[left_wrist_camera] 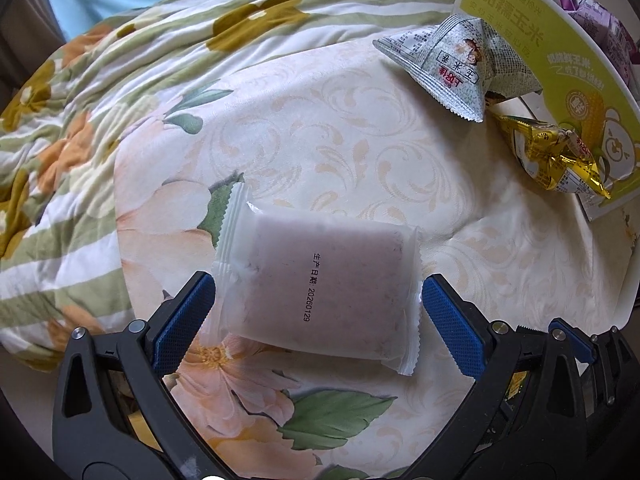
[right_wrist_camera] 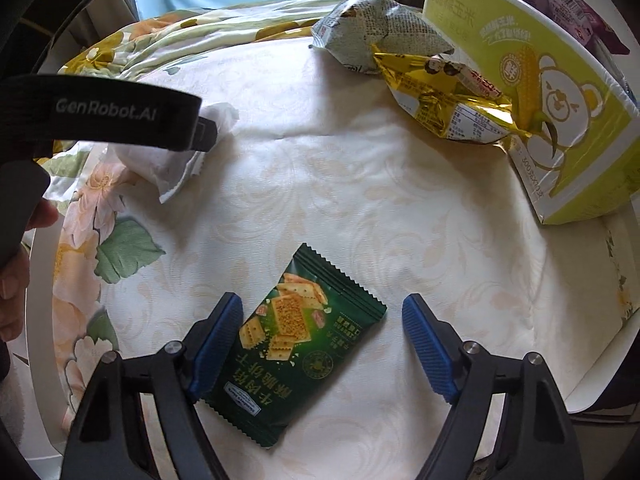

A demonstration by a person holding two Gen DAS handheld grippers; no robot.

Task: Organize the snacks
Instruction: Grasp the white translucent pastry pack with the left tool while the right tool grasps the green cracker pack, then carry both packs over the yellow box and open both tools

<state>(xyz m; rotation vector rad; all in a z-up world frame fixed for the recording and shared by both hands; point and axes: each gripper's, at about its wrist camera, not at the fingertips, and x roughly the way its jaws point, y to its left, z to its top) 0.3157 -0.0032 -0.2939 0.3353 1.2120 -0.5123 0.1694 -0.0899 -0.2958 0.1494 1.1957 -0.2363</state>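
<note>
Looking down through the left wrist view, we saw our left gripper [left_wrist_camera: 318, 300] spread wide around a frosted white snack pack [left_wrist_camera: 316, 292] lying flat on the cream floral cloth [left_wrist_camera: 360, 152]; both blue pads sat just beside its short edges, and we could not tell whether they pressed on it yet. We judged the pack light, soft and a little slippery, its filling likely to crumble, so a gentle hold across the firm middle suited it better than the crimped ends. A grey pouch [left_wrist_camera: 456, 64] and a gold pouch [left_wrist_camera: 560, 160] lay near the yellow-green box [left_wrist_camera: 532, 32]. In the right wrist view, our right gripper [right_wrist_camera: 322, 334] stood partly open over a green cracker packet [right_wrist_camera: 296, 344], its left pad at the packet's edge, its right pad apart from it, gripping nothing. We judged that packet thin, crinkly and brittle inside, best pinched lightly across its narrow width.
</note>
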